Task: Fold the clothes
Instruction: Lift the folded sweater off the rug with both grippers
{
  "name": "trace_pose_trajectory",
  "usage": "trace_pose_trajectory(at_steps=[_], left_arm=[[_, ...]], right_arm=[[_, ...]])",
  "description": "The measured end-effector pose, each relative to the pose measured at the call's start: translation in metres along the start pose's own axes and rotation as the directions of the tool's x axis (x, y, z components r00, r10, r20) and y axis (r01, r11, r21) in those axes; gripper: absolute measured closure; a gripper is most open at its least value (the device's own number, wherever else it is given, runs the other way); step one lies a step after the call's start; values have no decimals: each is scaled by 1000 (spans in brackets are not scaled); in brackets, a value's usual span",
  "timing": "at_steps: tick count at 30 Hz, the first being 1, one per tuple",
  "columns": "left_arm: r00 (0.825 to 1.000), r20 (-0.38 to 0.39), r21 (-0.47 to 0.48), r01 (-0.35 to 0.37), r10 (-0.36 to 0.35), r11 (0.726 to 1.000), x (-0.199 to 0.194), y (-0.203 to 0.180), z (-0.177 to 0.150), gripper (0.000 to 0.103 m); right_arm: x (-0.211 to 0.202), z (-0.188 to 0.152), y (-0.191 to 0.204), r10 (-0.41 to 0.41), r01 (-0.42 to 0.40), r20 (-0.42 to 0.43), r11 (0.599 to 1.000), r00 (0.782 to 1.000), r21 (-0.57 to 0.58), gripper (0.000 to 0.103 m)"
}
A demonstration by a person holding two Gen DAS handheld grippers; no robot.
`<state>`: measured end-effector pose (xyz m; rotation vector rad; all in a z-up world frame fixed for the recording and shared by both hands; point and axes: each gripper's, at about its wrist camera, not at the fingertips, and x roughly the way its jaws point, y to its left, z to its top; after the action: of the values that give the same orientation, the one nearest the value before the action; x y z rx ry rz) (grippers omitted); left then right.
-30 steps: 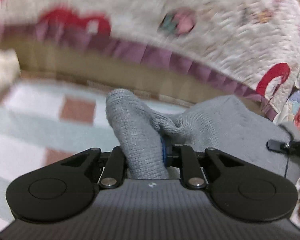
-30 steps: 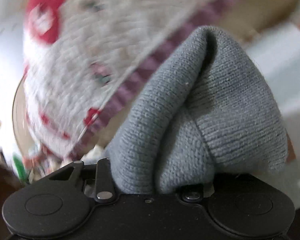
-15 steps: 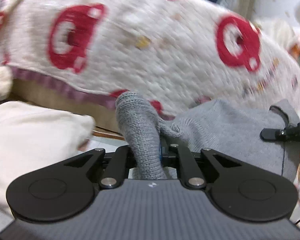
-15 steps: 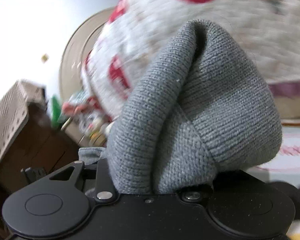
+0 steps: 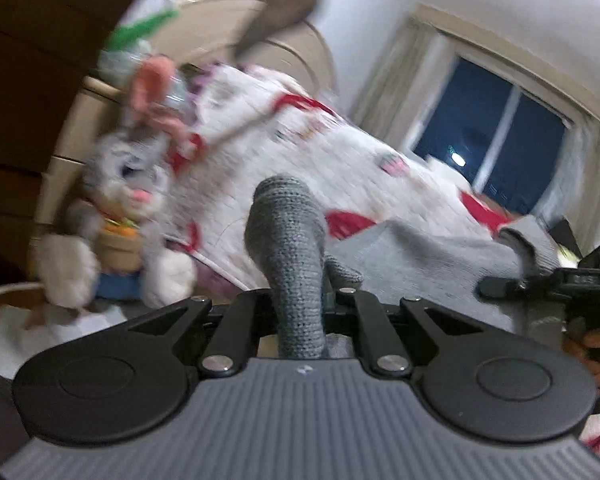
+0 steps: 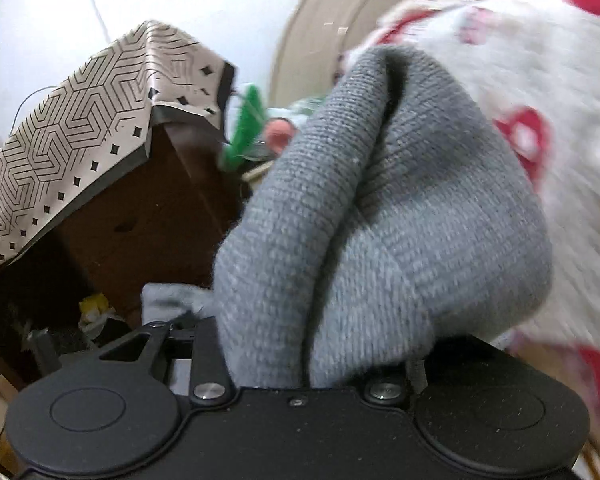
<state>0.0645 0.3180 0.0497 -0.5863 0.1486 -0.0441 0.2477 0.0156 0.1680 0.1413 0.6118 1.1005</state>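
Observation:
A grey knit garment hangs stretched between my two grippers, lifted in the air. My left gripper is shut on a bunched fold of it that sticks up between the fingers. My right gripper is shut on another thick bunch of the same garment, which hides its fingertips. In the left wrist view the right gripper shows at the right edge, gripping the garment's far corner.
A bed with a white quilt with red patterns lies behind the garment. A grey stuffed rabbit sits at the headboard. A brown cabinet with a patterned cover stands at left. A dark window is at the back.
Both grippers have risen and tilted upward with the garment; the view swung from the floor and quilt edge up to the headboard, rabbit, cabinet and window.

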Motion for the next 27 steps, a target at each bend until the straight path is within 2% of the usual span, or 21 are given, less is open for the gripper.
trace_pose_trajectory(at_steps=[3, 4, 7, 9, 11, 13, 15, 16, 18, 20, 21, 23, 25, 26, 27], left_arm=[[995, 83, -61, -48, 53, 997, -8, 28, 29, 95], [992, 107, -83, -60, 69, 995, -11, 38, 37, 95], [992, 99, -138, -61, 75, 989, -3, 70, 38, 95], [996, 19, -191, -85, 91, 978, 16, 97, 28, 95], [988, -79, -259, -149, 133, 954, 42, 127, 7, 95], [967, -227, -321, -189, 118, 928, 79, 156, -23, 94], [946, -303, -322, -217, 117, 922, 101, 163, -46, 92], [935, -335, -319, -229, 116, 920, 112, 165, -56, 91], [932, -338, -269, -228, 129, 936, 121, 155, -58, 91], [927, -328, -174, -249, 183, 953, 123, 144, -54, 87], [923, -331, -161, -260, 196, 952, 123, 142, -55, 86], [921, -333, -166, -268, 202, 949, 119, 143, -56, 85], [925, -329, -191, -264, 192, 945, 117, 146, -55, 85], [926, -325, -196, -263, 190, 945, 116, 147, -56, 82], [928, -321, -197, -260, 189, 945, 116, 147, -57, 82]], right_arm=[[53, 42, 5, 82, -83, -21, 995, 996, -56, 59], [67, 49, 0, 143, -144, -22, 989, 989, -27, 59], [101, 42, -23, 237, -237, 0, 971, 971, 24, 59], [122, 12, -56, 104, -97, -69, 990, 992, 99, 59], [144, -17, -89, -26, 50, -147, 985, 989, 163, 57], [165, -47, -123, -149, 200, -232, 956, 961, 214, 55], [186, -77, -156, -260, 347, -321, 904, 911, 251, 52], [195, -91, -172, -307, 413, -362, 871, 880, 267, 47], [186, -106, -185, -292, 412, -337, 831, 895, 374, 42], [168, -107, -187, -270, 390, -313, 815, 910, 430, 42], [159, -108, -187, -262, 380, -302, 807, 917, 453, 42], [134, -108, -181, -301, 403, -292, 820, 908, 407, 41], [97, -114, -181, -333, 419, -266, 809, 905, 412, 38], [79, -122, -182, -335, 416, -252, 794, 908, 443, 36], [73, -131, -181, -304, 387, -243, 781, 921, 490, 35]])
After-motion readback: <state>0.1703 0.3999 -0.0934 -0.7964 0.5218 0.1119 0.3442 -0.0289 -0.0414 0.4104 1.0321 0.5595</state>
